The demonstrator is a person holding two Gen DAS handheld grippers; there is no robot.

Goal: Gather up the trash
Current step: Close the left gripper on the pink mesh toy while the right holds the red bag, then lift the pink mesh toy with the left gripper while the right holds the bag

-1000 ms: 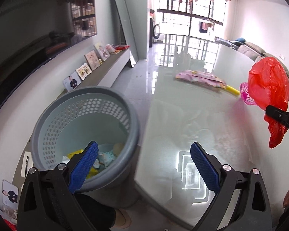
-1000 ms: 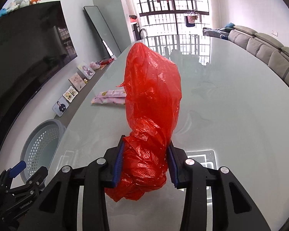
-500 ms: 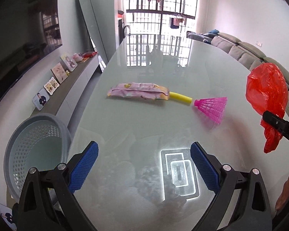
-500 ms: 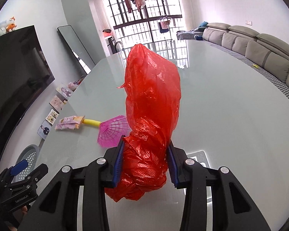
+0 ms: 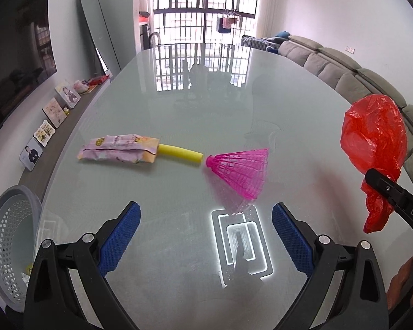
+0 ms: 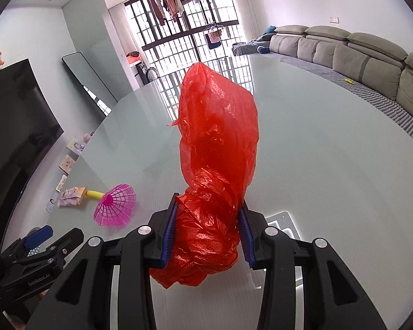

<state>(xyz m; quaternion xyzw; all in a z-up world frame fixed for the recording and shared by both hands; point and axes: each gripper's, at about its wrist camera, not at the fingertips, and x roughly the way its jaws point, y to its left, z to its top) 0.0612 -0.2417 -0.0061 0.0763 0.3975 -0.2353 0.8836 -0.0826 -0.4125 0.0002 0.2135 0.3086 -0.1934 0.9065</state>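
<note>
Right wrist view: right gripper (image 6: pixel 206 236) is clenching the red plastic bag (image 6: pixel 217 151); left gripper (image 5: pixel 206 236), jaws released, is nearing the pink shuttlecock (image 5: pixel 241 170) next.

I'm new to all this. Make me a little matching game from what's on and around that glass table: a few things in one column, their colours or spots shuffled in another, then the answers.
Things:
1. plastic bag
2. shuttlecock
3. snack wrapper
4. laundry basket

Descriptions:
A. grey with holes, standing on the floor beside the table
B. red, pinched between the right tongs
C. pink, lying on its side on the glass
D. pastel, lying flat with a yellow tube at one end

Pairs: 1-B, 2-C, 3-D, 4-A
</note>
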